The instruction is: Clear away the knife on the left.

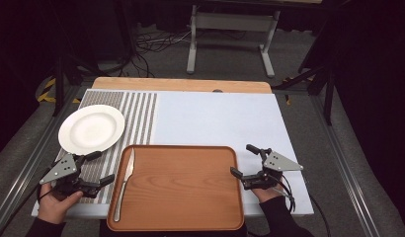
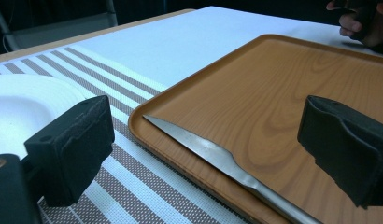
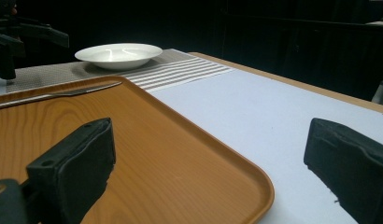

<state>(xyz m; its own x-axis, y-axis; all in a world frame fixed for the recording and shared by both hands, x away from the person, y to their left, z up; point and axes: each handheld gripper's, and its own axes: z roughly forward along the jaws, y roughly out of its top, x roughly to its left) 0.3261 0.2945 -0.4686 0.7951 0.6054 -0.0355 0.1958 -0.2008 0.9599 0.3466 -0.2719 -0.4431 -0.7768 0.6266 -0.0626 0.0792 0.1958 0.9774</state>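
A: Where's the thing to go for?

B: The slim silver table knife (image 1: 124, 183) lies flat along the left edge of the rectangular wood-grain orange tray (image 1: 190, 197), inside the rim. Its long axis runs near to far, blade tip pointing away from the person, handle toward the near edge.

A: Which hand is closer?

B: The left gripper (image 1: 96, 170), clearly. It sits just beside the tray's left rim, over the grey-striped woven placemat (image 1: 141, 108), with the knife to its right. In the left gripper view the blade (image 2: 203, 149) crosses diagonally between the two black pads (image 2: 73, 149), beyond them, not yet touched.

A: And its jaws?

B: Spread wide, empty. The right gripper (image 1: 243, 160) is also spread and holds nothing; it hovers at the tray's right edge over the pale blue-white tablecloth (image 1: 215, 118), well apart from the knife.

A: Anything else nearby?

B: A round white ceramic plate (image 1: 91, 129) rests on the placemat, just beyond the left gripper. I'd judge the left gripper must close across the knife's width.
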